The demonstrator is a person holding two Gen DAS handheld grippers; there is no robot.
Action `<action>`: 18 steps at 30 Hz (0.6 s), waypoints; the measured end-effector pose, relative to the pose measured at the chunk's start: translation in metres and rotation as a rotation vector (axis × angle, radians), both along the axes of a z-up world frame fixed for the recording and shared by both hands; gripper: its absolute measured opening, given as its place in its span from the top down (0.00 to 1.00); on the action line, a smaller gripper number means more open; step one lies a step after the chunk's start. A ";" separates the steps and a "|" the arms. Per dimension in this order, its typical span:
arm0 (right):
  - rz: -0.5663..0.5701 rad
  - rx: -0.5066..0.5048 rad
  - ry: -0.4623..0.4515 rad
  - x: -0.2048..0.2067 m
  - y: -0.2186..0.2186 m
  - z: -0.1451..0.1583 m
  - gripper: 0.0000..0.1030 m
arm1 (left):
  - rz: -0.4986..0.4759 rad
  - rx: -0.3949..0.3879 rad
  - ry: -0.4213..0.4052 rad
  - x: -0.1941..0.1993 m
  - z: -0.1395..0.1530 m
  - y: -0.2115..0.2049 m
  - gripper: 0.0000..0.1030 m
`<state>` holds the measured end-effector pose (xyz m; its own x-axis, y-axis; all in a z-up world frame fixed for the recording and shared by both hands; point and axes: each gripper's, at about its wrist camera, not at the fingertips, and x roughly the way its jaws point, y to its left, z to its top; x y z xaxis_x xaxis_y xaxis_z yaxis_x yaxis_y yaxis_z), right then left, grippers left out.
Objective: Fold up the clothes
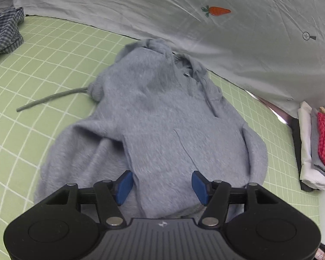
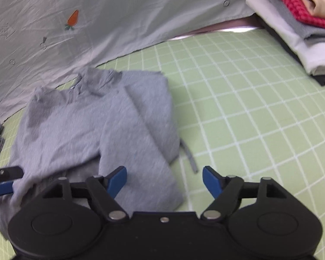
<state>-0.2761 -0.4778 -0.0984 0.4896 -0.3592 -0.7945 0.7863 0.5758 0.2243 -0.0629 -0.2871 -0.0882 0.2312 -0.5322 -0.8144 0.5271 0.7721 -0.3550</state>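
Note:
A grey zip hoodie [image 1: 162, 119] lies partly folded on a green grid mat [image 1: 43, 54], hood towards the back. One drawstring [image 1: 49, 99] trails out to the left of it. My left gripper [image 1: 162, 184] is open just above the hoodie's near hem, with cloth below the blue pads but nothing pinched. In the right wrist view the hoodie [image 2: 97, 130] fills the left half, one side folded over. My right gripper [image 2: 165, 179] is open over the hoodie's near right corner, beside another cord [image 2: 189, 153]. A blue finger of the left gripper [image 2: 0, 189] shows at the left edge.
A stack of folded clothes [image 1: 314, 147] [image 2: 292, 32] sits at the mat's right side, red knit near the top. A crumpled plaid garment [image 1: 2, 32] lies at the far left. A pale sheet with a carrot print [image 1: 227, 21] hangs behind. The mat [image 2: 249, 108] is bare right of the hoodie.

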 end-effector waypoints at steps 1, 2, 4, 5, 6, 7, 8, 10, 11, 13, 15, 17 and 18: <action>0.015 0.010 0.002 0.001 0.003 -0.002 0.23 | -0.005 0.004 -0.008 -0.002 0.000 -0.001 0.43; 0.029 0.015 0.010 0.003 0.004 -0.005 0.22 | -0.011 0.009 -0.016 -0.005 0.000 -0.003 0.50; 0.050 0.021 0.032 0.008 0.005 -0.010 0.22 | -0.017 0.020 -0.021 -0.007 -0.001 -0.003 0.84; 0.059 0.023 0.040 0.009 0.005 -0.012 0.22 | -0.014 0.029 -0.024 -0.007 -0.002 -0.002 0.96; 0.065 0.025 0.039 0.009 0.005 -0.013 0.23 | -0.003 0.027 -0.029 -0.006 -0.002 0.002 0.96; 0.071 0.031 0.034 0.009 0.004 -0.014 0.23 | 0.010 0.021 -0.034 -0.005 -0.002 0.006 0.96; 0.077 0.038 0.028 0.007 0.004 -0.014 0.26 | 0.032 0.012 -0.041 -0.004 0.000 0.012 0.97; 0.097 0.042 0.012 0.004 0.004 -0.016 0.48 | 0.080 0.004 -0.068 0.002 0.007 0.025 0.97; 0.114 0.029 0.011 0.003 0.005 -0.016 0.77 | 0.102 0.010 -0.094 0.006 0.012 0.031 0.96; 0.131 0.010 0.015 0.001 0.002 -0.013 0.93 | 0.146 0.020 -0.146 0.015 0.023 0.044 0.97; 0.101 -0.001 -0.017 -0.008 -0.004 -0.004 0.94 | 0.195 0.044 -0.206 0.026 0.034 0.059 0.97; 0.078 -0.057 -0.014 -0.015 -0.011 0.010 0.95 | 0.281 0.086 -0.261 0.047 0.044 0.083 0.97; 0.069 -0.090 -0.018 -0.019 -0.015 0.019 0.95 | 0.335 0.105 -0.280 0.061 0.049 0.099 0.97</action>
